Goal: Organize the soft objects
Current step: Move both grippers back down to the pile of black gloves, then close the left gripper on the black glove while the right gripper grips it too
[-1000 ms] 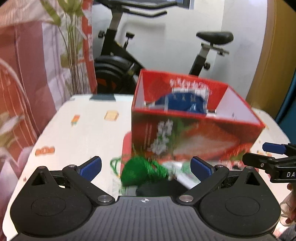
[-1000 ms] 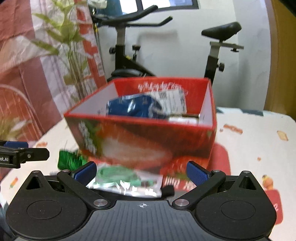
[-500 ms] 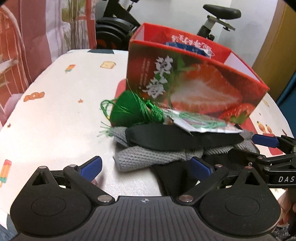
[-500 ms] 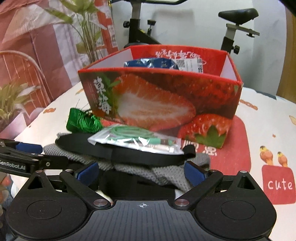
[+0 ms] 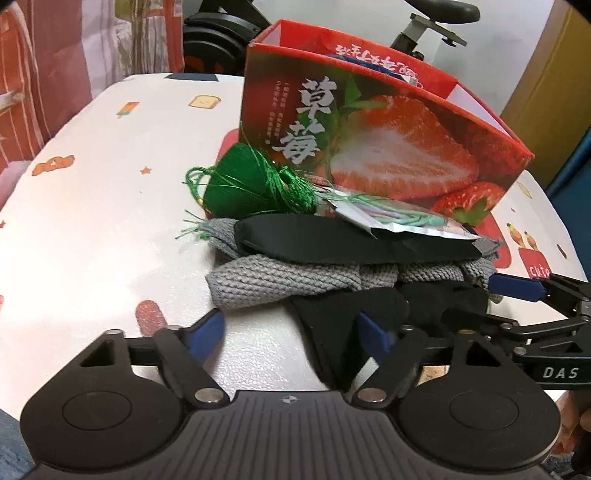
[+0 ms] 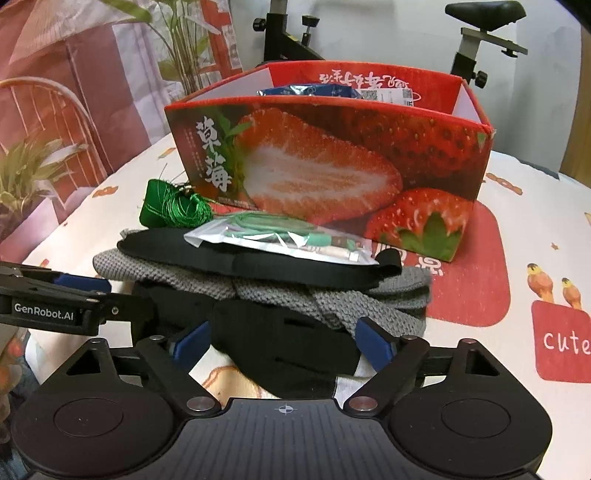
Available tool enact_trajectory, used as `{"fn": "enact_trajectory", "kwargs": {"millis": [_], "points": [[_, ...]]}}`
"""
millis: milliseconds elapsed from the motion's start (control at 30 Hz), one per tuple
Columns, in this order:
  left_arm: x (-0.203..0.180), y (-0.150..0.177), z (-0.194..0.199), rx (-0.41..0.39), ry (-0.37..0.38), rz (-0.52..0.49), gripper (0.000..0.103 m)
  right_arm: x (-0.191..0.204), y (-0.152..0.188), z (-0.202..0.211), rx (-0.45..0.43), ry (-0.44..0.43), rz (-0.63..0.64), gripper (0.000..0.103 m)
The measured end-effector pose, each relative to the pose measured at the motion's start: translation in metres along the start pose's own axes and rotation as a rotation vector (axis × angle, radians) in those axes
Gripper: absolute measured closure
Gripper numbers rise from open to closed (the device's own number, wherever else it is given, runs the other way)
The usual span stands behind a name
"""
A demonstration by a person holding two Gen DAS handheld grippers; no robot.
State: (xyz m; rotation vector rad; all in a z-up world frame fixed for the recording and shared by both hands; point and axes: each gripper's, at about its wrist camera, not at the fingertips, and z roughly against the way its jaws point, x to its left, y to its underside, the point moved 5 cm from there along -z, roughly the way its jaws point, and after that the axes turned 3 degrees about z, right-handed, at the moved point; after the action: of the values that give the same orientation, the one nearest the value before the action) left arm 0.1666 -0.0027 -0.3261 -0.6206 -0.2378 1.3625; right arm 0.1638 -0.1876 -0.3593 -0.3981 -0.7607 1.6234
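Observation:
A pile of soft things lies on the table in front of a red strawberry box [image 5: 388, 147] [image 6: 325, 162]: a grey knitted cloth [image 5: 280, 280] [image 6: 325, 299], a black strap [image 5: 351, 243] [image 6: 258, 264], black fabric [image 5: 343, 317] [image 6: 288, 339], a clear packet with green cord [image 5: 399, 218] [image 6: 280, 240] on top, and a green thread tassel [image 5: 243, 184] [image 6: 173, 206]. My left gripper [image 5: 291, 330] is open at the pile's near edge. My right gripper [image 6: 282, 341] is open, with the black fabric lying between its fingers.
The box holds a blue packet [image 6: 310, 90]. The table has a white patterned cloth [image 5: 110, 184]. An exercise bike [image 6: 288, 29] and a plant [image 6: 184, 37] stand behind the table. Each gripper shows in the other's view, the right one [image 5: 535, 317] and the left one [image 6: 55, 302].
Both grippers have dropped and moved closer to the pile. The pile now reaches between the fingers of both, and the box looms higher.

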Motion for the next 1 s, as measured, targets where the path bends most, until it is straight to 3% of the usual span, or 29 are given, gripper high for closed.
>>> {"fn": "enact_trajectory", "kwargs": {"millis": [267, 500, 833, 1000], "points": [[-0.008, 0.004, -0.001, 0.009, 0.071, -0.025, 0.044, 0.002, -0.002, 0.003, -0.015, 0.017, 0.018, 0.024], [-0.011, 0.010, -0.005, 0.019, 0.115, -0.028, 0.063, 0.018, -0.006, 0.008, -0.042, -0.039, 0.073, 0.040], [-0.015, 0.013, -0.010, 0.023, 0.121, -0.060, 0.063, 0.009, 0.008, -0.011, 0.018, 0.016, 0.073, 0.038], [-0.013, 0.012, -0.012, 0.015, 0.131, -0.053, 0.063, 0.010, 0.013, -0.017, 0.004, 0.019, 0.090, 0.036]]}}
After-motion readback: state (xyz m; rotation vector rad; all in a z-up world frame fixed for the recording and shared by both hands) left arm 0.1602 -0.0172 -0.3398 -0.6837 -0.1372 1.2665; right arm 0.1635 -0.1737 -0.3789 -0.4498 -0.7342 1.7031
